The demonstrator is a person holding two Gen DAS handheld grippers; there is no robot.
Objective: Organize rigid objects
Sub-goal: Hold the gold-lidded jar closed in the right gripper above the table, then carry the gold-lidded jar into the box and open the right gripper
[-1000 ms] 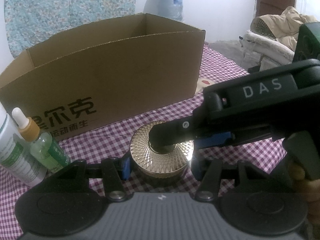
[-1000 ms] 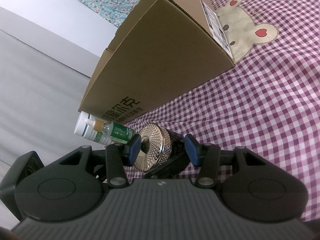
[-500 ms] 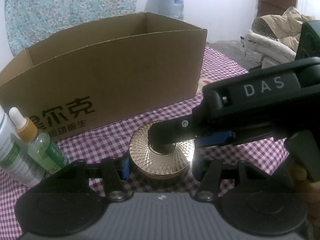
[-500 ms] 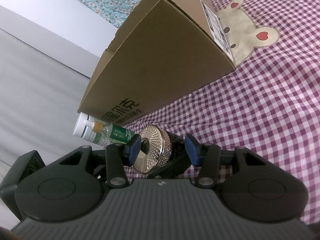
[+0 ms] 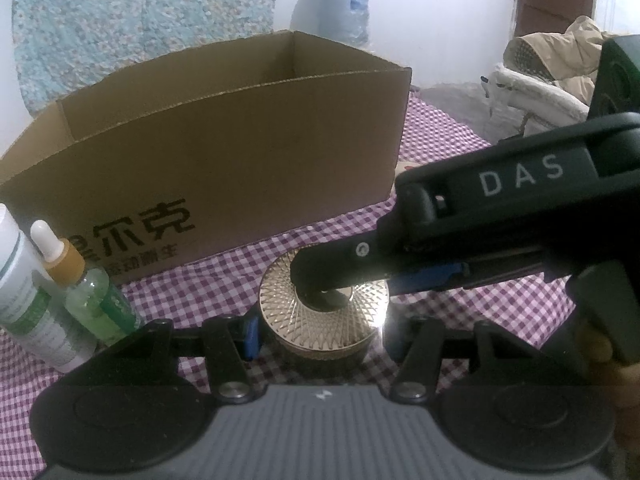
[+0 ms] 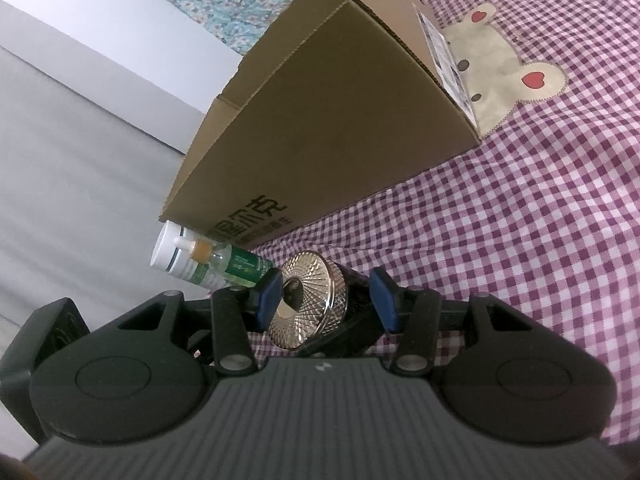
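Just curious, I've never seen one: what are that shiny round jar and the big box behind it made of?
The jar: lid looks like polished gold-toned metal or metallised plastic, mirror glints on a faceted pattern; dark body, possibly glass. The box: plain brown corrugated cardboard, matte, folded seams.

gold-lidded dark jar point(image 5: 324, 312) upright on checked cloth, before box point(image 5: 224, 160).

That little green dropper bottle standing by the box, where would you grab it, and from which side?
Judging by its shape, grip the dropper bottle across its round green body, not the thin white tip, which looks soft and narrow. It stands upright, close beside the white bottle and in front of the box, so come from the open front, one finger on each side.
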